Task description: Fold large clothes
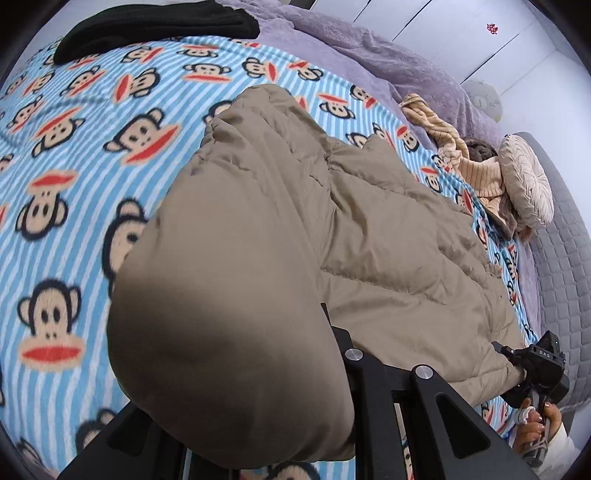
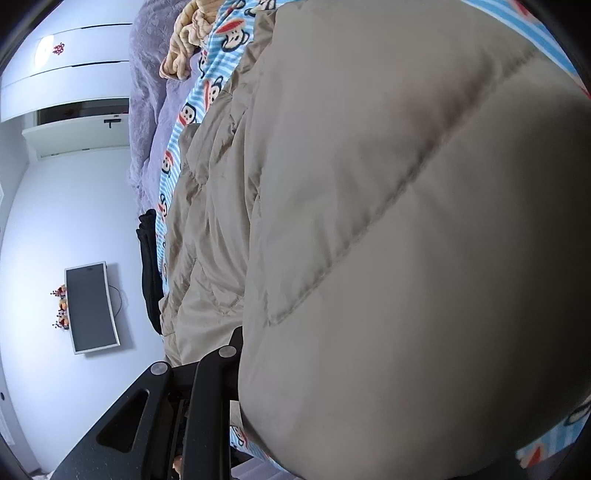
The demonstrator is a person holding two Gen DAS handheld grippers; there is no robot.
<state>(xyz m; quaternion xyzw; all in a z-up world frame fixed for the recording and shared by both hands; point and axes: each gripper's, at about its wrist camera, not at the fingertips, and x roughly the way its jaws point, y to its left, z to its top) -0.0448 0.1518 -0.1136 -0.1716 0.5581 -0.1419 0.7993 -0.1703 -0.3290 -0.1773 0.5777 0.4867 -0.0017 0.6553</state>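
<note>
Fabric fills the left wrist view: a tan puffer coat (image 1: pixel 332 229) lies along the bed on a monkey-print blanket (image 1: pixel 74 166), its near edge bunched over the left tool (image 1: pixel 295 369); fingertips hidden under the padding, so likely pinching the hem for a lift, but I cannot tell; the right tool (image 1: pixel 532 369) sits at the coat's far corner, a hand (image 1: pixel 535 435) holding it; black garment (image 1: pixel 155 26) and striped knit (image 1: pixel 469 162) lie apart, probably waiting their turn. Right wrist view: coat (image 2: pixel 406 221) bulges right against the lens, covering the right tool (image 2: pixel 236 369); grip state unreadable; both ends look held so the fold stays even.
</note>
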